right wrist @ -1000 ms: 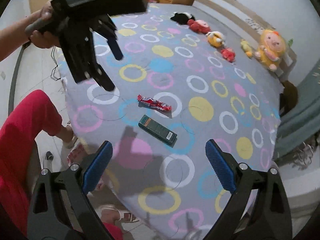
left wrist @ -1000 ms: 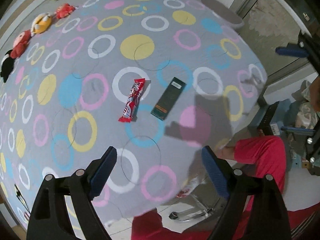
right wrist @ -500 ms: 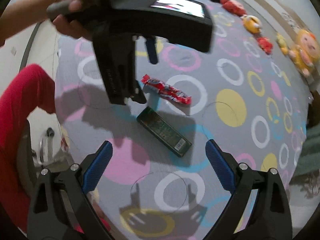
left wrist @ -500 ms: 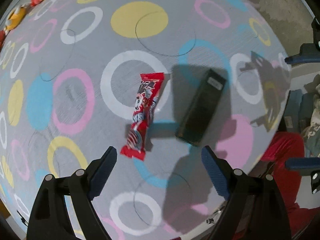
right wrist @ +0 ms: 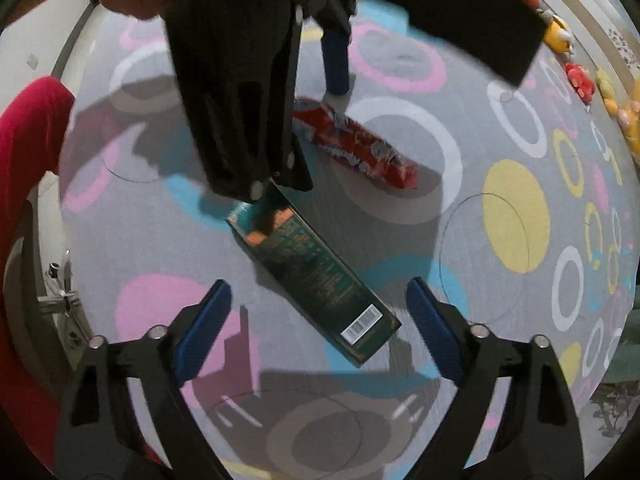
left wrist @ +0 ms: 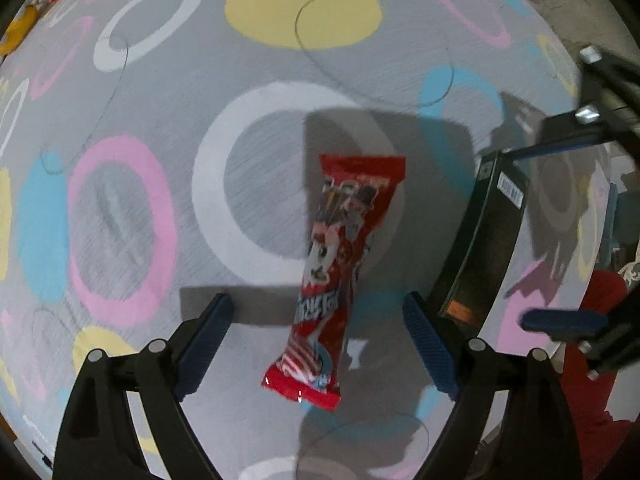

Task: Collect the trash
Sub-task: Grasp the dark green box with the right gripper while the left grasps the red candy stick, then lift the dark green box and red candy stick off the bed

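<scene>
Grippers both gape wide (nothing held): left gripper point(left wrist: 316, 332) straddles the red wrapper point(left wrist: 340, 276), right gripper point(right wrist: 318, 320) the green box point(right wrist: 320, 276).

Red snack wrapper point(left wrist: 340, 276) lying flat (slightly crumpled), dark green box point(right wrist: 316, 272) flat just beside it, apart

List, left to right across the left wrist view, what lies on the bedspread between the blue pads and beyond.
Left pad → red wrapper → right pad → dark box → right gripper.
</scene>
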The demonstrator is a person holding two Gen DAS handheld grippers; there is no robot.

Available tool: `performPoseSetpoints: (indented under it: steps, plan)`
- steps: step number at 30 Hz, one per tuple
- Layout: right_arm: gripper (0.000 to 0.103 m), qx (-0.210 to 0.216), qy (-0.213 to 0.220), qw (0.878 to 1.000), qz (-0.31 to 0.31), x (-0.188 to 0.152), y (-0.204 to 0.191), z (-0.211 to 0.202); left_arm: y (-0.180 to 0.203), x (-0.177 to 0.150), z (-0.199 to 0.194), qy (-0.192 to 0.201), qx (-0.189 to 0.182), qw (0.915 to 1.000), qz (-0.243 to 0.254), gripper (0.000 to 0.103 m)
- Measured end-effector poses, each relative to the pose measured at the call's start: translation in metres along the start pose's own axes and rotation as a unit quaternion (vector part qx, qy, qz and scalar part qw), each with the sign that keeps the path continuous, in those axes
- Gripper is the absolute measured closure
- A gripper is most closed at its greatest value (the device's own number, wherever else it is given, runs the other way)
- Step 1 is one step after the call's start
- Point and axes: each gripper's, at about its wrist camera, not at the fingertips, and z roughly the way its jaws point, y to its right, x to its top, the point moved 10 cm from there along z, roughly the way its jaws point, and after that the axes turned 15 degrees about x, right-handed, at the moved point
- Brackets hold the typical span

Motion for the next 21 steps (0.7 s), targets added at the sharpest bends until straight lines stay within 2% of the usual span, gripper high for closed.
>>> performPoseSetpoints:
  steps: [2, 4, 7, 9, 12, 14, 15, 21]
  plan:
    - [0.021, 0.0, -0.004, 1.0, 0.0, 0.0, 0.003, 0.007, -0.001, 0.003, 0.0, 0.009, -0.009, 0.9999, -0.009, 0.018]
    - [0.028, 0.004, -0.01, 1.0, 0.004, -0.002, 0.006, 0.016, -0.003, 0.007, 0.0, 0.016, -0.011, 0.9997, -0.014, 0.018]
    - [0.033, 0.01, -0.009, 1.0, 0.01, -0.003, 0.005, 0.023, -0.006, 0.004, 0.001, 0.025, 0.022, 0.9994, -0.01, 0.026]
    - [0.043, 0.019, 0.0, 1.0, 0.02, -0.004, 0.002, 0.021, -0.006, 0.002, -0.001, 0.031, 0.036, 0.9987, -0.019, 0.031]
    - [0.053, 0.019, 0.011, 0.999, 0.037, -0.007, 0.001, 0.017, -0.006, -0.002, -0.005, 0.031, 0.043, 0.9978, -0.04, 0.047]
    - [0.056, 0.016, 0.017, 0.999, 0.049, -0.008, -0.001, 0.016, -0.005, -0.004, -0.009, 0.028, 0.047, 0.9971, -0.053, 0.07]
    - [0.058, 0.016, 0.021, 0.998, 0.056, -0.01, -0.002, 0.015, -0.004, -0.005, -0.011, 0.027, 0.046, 0.997, -0.057, 0.075]
    - [0.062, 0.004, 0.044, 0.993, 0.107, -0.016, -0.014, 0.012, 0.003, -0.004, -0.014, 0.009, 0.066, 0.9938, -0.088, 0.081]
